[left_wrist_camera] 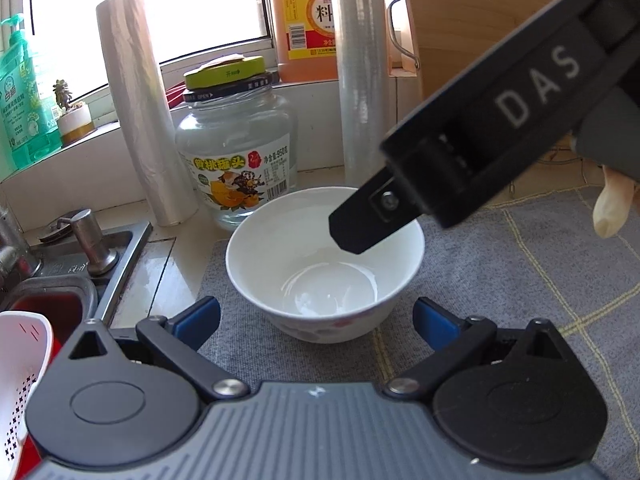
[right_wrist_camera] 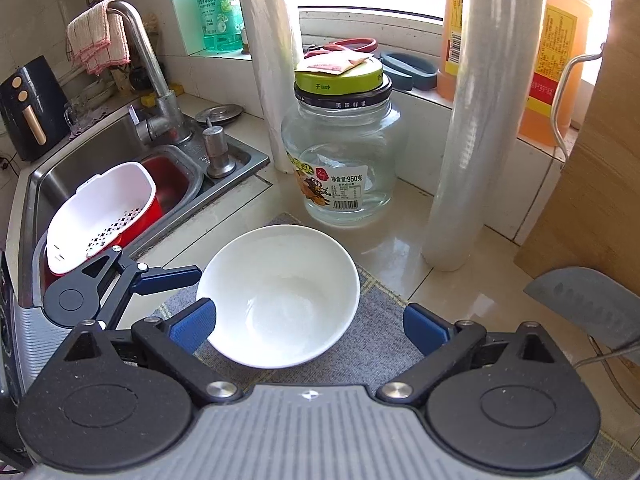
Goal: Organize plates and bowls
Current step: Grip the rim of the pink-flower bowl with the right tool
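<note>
On grey mat [right_wrist_camera: 384,320] beside sink [right_wrist_camera: 120,152]: white bowl [right_wrist_camera: 280,296], upright, empty. Left gripper [left_wrist_camera: 316,316] and right gripper [right_wrist_camera: 310,326] both spread wide, holding nothing. Approach step, probably; next calls for closing on bowl rim, clear of glass jar [right_wrist_camera: 344,152].

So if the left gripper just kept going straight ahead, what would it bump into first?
Probably the white bowl: it sits on the grey mat directly ahead of the open left gripper, centred between its fingers. The glass jar stands behind it.
</note>
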The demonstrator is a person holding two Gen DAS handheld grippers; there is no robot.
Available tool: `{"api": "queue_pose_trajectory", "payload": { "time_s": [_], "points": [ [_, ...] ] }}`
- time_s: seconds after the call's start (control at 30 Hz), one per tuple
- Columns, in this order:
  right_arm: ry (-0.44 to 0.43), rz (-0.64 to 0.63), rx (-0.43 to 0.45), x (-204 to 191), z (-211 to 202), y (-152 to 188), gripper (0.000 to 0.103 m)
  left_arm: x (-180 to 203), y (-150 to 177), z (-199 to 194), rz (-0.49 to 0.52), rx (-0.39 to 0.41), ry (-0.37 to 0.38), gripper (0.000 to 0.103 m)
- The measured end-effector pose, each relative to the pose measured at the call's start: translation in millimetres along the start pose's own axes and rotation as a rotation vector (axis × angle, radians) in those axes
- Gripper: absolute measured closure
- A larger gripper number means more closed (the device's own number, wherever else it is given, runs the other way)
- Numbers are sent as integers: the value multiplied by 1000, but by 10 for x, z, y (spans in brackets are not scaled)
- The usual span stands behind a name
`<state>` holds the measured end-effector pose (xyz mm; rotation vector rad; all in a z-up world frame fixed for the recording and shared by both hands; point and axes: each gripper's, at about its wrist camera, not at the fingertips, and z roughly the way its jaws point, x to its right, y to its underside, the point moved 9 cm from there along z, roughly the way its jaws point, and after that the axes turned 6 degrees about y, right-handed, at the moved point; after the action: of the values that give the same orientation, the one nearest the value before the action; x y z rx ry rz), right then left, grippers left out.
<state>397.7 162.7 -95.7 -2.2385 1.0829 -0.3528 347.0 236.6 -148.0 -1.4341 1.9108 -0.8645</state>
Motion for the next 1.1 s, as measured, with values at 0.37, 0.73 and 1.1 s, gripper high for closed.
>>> {"api": "queue_pose_trajectory", "payload": {
  "time_s": [0.37,0.73,1.1],
  "points": [
    [-30,-25,-39,-19,254,-64,15,19,-35,23,19,18,20,5],
    [-48,-31,-58,-48,398,-94,24,6,-65,30,39,36,25,11],
    [-60,-41,-61,-60,421,-101,29,12,-67,28,44,36,32,11]
  ]
}}
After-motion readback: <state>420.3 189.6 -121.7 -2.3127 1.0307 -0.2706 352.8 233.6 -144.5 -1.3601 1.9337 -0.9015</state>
